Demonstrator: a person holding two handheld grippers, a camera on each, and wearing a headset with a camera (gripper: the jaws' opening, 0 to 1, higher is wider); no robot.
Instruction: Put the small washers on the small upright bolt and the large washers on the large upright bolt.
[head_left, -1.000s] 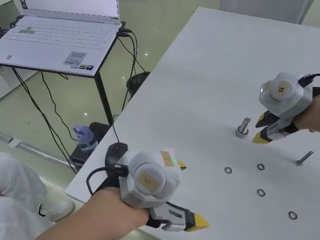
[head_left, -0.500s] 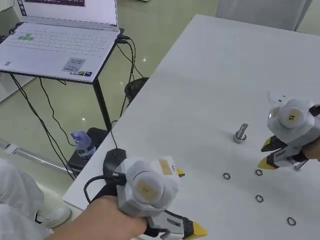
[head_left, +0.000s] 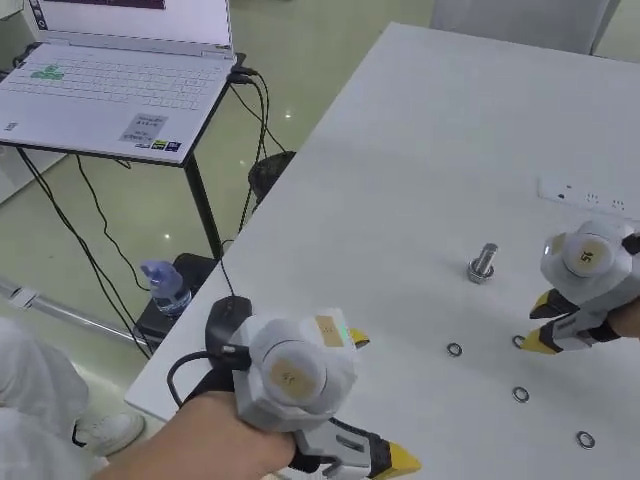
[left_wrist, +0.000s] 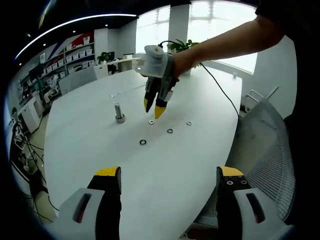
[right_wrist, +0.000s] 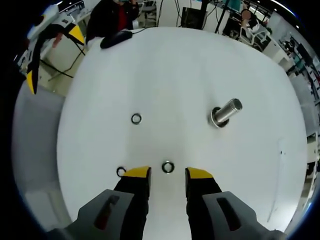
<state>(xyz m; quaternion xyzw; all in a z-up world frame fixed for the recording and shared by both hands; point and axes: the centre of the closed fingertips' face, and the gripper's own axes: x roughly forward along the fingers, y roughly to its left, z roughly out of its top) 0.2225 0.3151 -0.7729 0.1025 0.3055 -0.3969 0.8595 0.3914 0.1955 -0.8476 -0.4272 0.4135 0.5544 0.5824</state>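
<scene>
Now that the right claw (right_wrist: 167, 173), narrowly spread, has swung from the bolt (right_wrist: 227, 111) to a washer (right_wrist: 168, 166), pickup looks next; left claw (left_wrist: 168, 172) waits wide.

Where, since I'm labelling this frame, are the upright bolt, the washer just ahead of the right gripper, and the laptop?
upright bolt (head_left: 484, 258): head view, on its shank.
washer (right_wrist: 168, 166): right gripper view, centre of the ring.
laptop (head_left: 110, 75): head view, on its keyboard.
</scene>
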